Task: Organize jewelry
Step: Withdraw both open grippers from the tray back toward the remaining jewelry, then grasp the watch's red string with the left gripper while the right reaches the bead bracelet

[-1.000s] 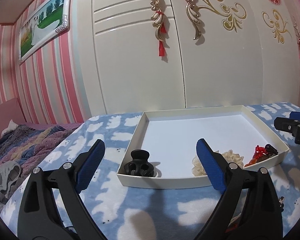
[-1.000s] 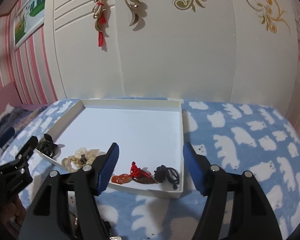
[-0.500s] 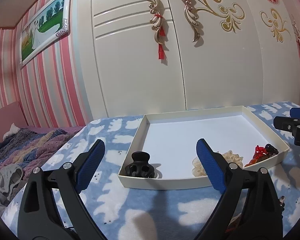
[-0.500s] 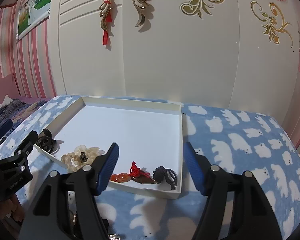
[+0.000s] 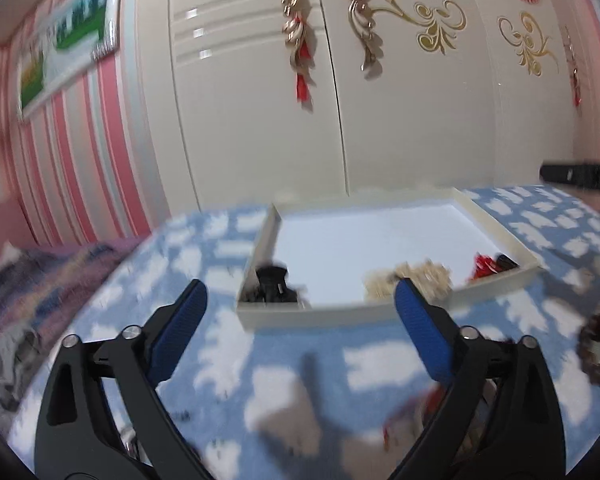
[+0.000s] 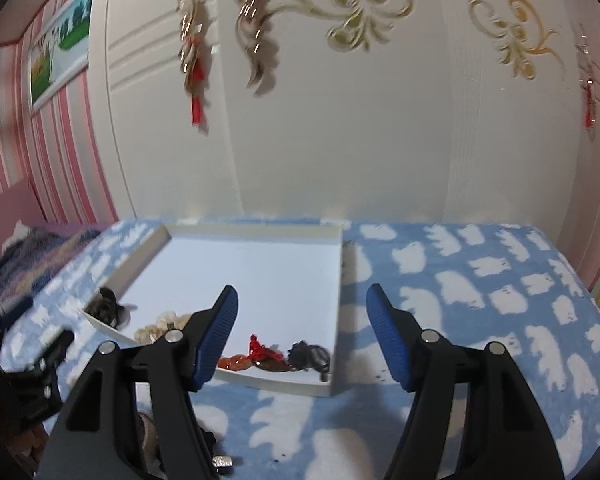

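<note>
A shallow white tray lies on the blue blanket. Along its near edge lie a black claw clip, a cream scrunchie, a red-and-amber pendant and a black cord piece. My left gripper is open and empty, above the blanket short of the tray. My right gripper is open and empty, over the tray's near right corner. A brown scrunchie lies loose on the blanket at right.
More small loose items lie blurred under the left gripper's right finger and low in the right wrist view. A white wardrobe stands right behind. A rumpled purple quilt lies left.
Both grippers have pulled back and risen from the tray, so it looks smaller and farther. The left view is now motion-blurred and shows the brown scrunchie. Both grippers stay open.
</note>
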`<state>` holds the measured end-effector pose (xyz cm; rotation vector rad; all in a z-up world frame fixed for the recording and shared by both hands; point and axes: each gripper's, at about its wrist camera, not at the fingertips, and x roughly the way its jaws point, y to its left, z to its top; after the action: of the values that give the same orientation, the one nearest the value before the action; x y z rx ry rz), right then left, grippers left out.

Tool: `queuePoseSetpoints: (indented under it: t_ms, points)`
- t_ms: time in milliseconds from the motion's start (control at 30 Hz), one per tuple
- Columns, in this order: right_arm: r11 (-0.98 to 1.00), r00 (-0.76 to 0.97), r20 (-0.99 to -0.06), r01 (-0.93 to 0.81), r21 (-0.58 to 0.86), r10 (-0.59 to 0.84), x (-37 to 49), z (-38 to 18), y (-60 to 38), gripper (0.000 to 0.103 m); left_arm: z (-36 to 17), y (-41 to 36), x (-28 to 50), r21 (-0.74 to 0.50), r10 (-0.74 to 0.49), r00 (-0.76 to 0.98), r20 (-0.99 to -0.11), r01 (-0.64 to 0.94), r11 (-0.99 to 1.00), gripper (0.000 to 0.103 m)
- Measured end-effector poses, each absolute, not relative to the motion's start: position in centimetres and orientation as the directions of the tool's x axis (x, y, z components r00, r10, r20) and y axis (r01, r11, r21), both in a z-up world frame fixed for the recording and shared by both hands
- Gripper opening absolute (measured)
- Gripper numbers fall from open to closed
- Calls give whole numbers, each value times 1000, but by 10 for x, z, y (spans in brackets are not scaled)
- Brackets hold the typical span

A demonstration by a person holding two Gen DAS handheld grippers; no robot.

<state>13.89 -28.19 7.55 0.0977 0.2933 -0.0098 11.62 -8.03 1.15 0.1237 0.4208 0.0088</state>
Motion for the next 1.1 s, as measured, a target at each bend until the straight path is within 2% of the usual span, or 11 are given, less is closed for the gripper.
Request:
queuePoseSetpoints:
  t_ms: [133, 367, 600, 700, 867, 967, 1033, 1100]
  points:
    - [991, 943, -330, 5, 137, 41, 117, 69, -304, 67, 4, -75, 101, 66, -35, 889, -457, 74, 995, 96]
    - [990, 914, -406, 71, 124, -15, 78, 37, -343, 67, -3, -95, 91, 47, -169, 850, -499, 222, 974, 96]
    - [993, 868, -494, 100, 67, -54, 68, 6, -346, 67, -13, -101, 97, 33, -190, 810, -555, 250, 968, 93]
    - [989, 849, -523, 126, 71, -71, 73, -5, -351, 67, -16, -104, 101, 19, -200, 791, -578, 257, 966, 88]
    - [992, 846, -531, 111, 65, -60, 71, -17, -352, 67, -23, -116, 105, 50, -203, 762, -615, 294, 955, 71]
    - [990, 847, -529, 105, 95, -39, 70, -21, -357, 67, -29, -122, 111, 49, -213, 732, -647, 320, 946, 52]
    - [990, 846, -531, 102, 97, -35, 70, -22, -359, 67, -33, -128, 114, 54, -221, 709, -670, 344, 938, 31]
    - [990, 846, -532, 96, 101, -28, 71, -23, -360, 67, -35, -131, 115, 44, -238, 696, -677, 361, 931, 23]
